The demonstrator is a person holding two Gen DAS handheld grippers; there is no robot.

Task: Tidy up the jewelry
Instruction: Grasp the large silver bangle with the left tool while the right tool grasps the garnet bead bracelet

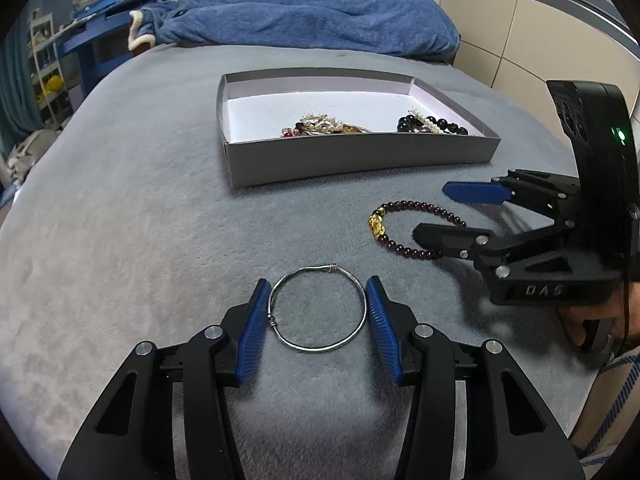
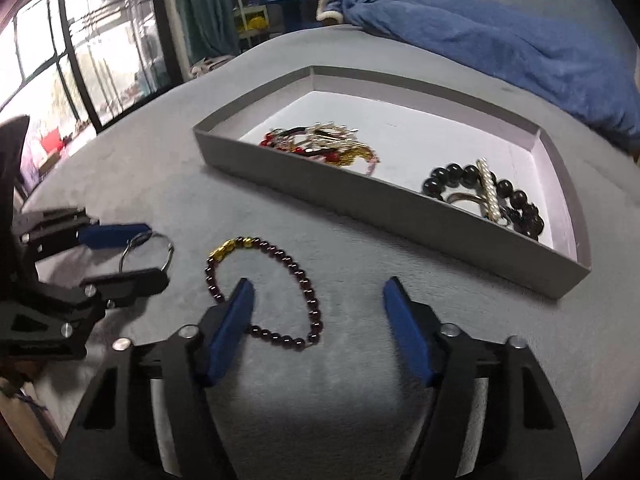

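Left gripper jaws parted around silver bangle, pads flanking it at nine and three o'clock, right gripper jaws open, left pad over beaded bracelet.

Bangle: thin shiny metal wire. Bead bracelet: glossy dark beads, gold charm. Box: matt grey cardboard. Bedcover: soft grey fleece.

"DAS" on right gripper body (raised letters, black).
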